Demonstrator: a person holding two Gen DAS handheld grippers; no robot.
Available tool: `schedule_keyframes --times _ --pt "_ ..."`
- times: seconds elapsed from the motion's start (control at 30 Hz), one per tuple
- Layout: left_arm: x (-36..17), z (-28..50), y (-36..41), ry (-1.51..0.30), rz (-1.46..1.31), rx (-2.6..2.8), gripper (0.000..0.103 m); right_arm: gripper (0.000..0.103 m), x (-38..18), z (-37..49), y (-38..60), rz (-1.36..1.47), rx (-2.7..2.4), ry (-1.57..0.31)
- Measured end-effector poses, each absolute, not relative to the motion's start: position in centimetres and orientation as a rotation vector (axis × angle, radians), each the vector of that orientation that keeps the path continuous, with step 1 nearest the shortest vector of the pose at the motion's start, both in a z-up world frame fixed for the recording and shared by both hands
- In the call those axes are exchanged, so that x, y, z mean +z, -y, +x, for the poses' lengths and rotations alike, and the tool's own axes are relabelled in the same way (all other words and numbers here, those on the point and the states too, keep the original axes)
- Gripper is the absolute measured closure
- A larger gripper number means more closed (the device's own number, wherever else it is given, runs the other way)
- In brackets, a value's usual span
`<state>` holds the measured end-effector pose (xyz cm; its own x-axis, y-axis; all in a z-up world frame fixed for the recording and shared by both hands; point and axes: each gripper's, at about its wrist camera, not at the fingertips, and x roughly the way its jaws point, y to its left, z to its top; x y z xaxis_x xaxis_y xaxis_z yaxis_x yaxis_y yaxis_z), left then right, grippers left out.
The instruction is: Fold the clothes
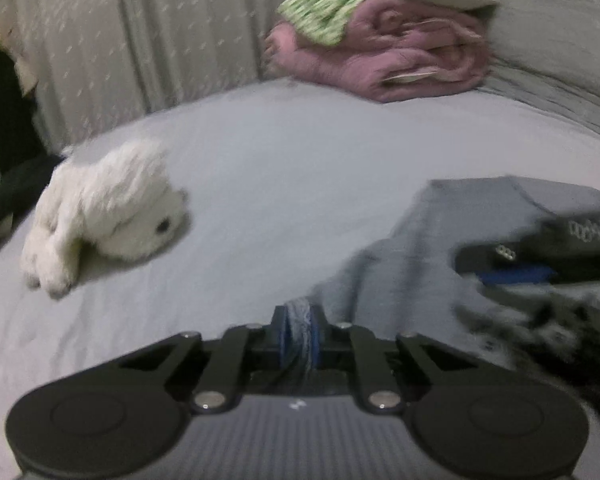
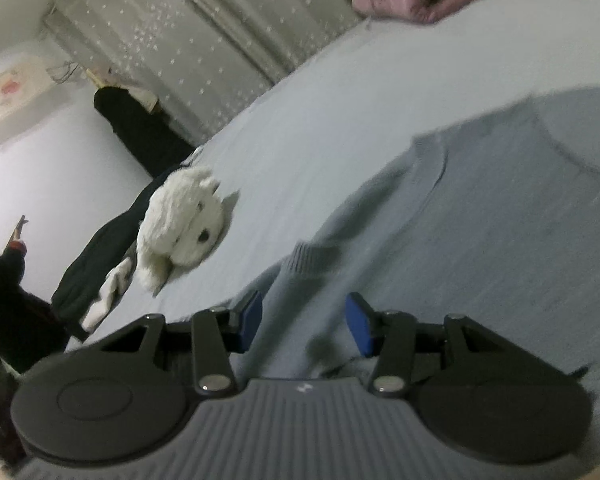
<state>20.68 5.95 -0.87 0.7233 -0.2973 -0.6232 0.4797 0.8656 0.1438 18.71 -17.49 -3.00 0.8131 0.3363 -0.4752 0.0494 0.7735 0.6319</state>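
Bed [image 1: 284, 168], pale grey sheet: fills most of both views and bears everything below. Curtain [image 1: 100, 40], grey with small light flecks: hangs behind the bed, at 11 o'clock in the left wrist view. Sweater [image 2: 500, 220], grey-blue knit: lies spread on the sheet, filling the 2 to 4 o'clock part of the right wrist view, its ribbed cuff [image 2: 312, 258] near centre; in the left wrist view it sits at 3 to 4 o'clock. Stack of folded laundry [image 1: 384, 52], pink fleece with a green-and-white patterned piece on top: at the far side of the bed, 1 o'clock in the left wrist view, well apart from the sweater. Dark garment [image 2: 96, 256]: draped over the bed's edge at 9 o'clock in the right wrist view, just beside the toy. Plush toy [image 1: 104, 212], white and shaggy with a dark eye: lies on the sheet at 9 o'clock in the left wrist view, apart from the sweater. Right gripper [image 2: 306, 322]: blue pads spread wide with sweater fabric lying between them, neither pad visibly pressing it. Left gripper [image 1: 300, 338]: pads drawn together, pinching a ribbed strip of sweater knit; blurred.
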Motion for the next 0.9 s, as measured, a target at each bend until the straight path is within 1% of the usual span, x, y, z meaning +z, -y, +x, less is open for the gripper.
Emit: schedule_keyframes --times 0.07,0.2,0.27,0.33,0.4,0.43,0.47,0.53,0.57,0.6,0.73,0.9 --pt "-0.7 18.8 -5.2 -0.627 0.329 -0.486 0.091 0.052 -2.7 18.5 17.8 0.689 0.174 -0.585" --pt "-2.4 15.9 -4.0 -0.717 0.361 -0.593 0.091 0.052 -2.7 18.6 17.8 0.7 0.206 -0.579" --pt "-3.0 14.8 -3.9 -0.749 0.367 -0.627 0.089 0.052 -2.9 18.8 17.5 0.698 0.219 -0.589" --pt "-2.7 14.1 -4.4 -0.751 0.338 -0.646 0.079 0.052 -3.1 18.9 17.3 0.697 0.231 -0.599" --pt "-1.8 13.9 -5.1 -0.761 0.275 -0.671 0.063 0.055 -3.3 19.1 17.1 0.695 0.244 -0.609" --pt "-1.2 13.9 -5.5 -0.753 0.251 -0.676 0.06 0.056 -3.4 19.2 17.0 0.695 0.25 -0.614" --pt "-0.6 14.0 -5.9 -0.738 0.238 -0.675 0.055 0.057 -3.5 19.3 16.9 0.694 0.256 -0.619" --pt "0.4 14.3 -6.5 -0.705 0.224 -0.659 0.042 0.057 -3.7 19.4 16.8 0.687 0.256 -0.636" --pt "0.7 14.7 -6.8 -0.692 0.236 -0.622 0.032 0.057 -3.8 19.5 16.8 0.683 0.252 -0.647" --pt "0.9 15.2 -7.0 -0.687 0.248 -0.577 0.027 0.057 -3.9 19.5 16.8 0.678 0.248 -0.658" --pt "0.3 19.0 -9.3 -0.78 0.213 -0.367 0.024 0.057 -4.1 19.5 16.8 0.665 0.243 -0.684" --pt "-1.0 23.6 -12.8 -0.892 0.041 -0.279 0.025 0.057 -4.2 19.5 16.9 0.667 0.245 -0.687"
